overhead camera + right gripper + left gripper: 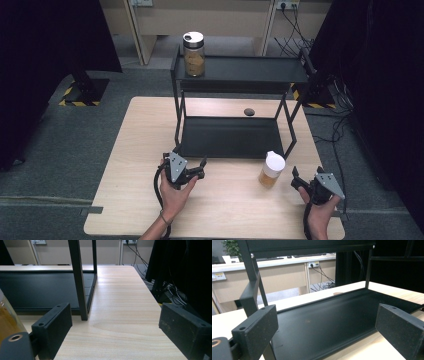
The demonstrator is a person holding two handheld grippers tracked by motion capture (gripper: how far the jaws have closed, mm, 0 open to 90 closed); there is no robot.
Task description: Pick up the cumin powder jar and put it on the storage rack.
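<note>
Left gripper, jaws wide and empty, sits at the rack's front left corner. Right gripper, also wide and empty, is off its front right. Between them, just before the rack, stands a white-lidded bottle. A jar stands on the rack's top shelf.

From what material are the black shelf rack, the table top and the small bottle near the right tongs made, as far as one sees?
Black shelf rack: probably metal with a matte black coat; thin straight posts, screw heads, dull sheen. Table top: light wood or wood-look laminate; the right gripper view shows grain lines. Small bottle: clear plastic or glass, which one is unclear; amber contents show through, under a white cap.
</note>
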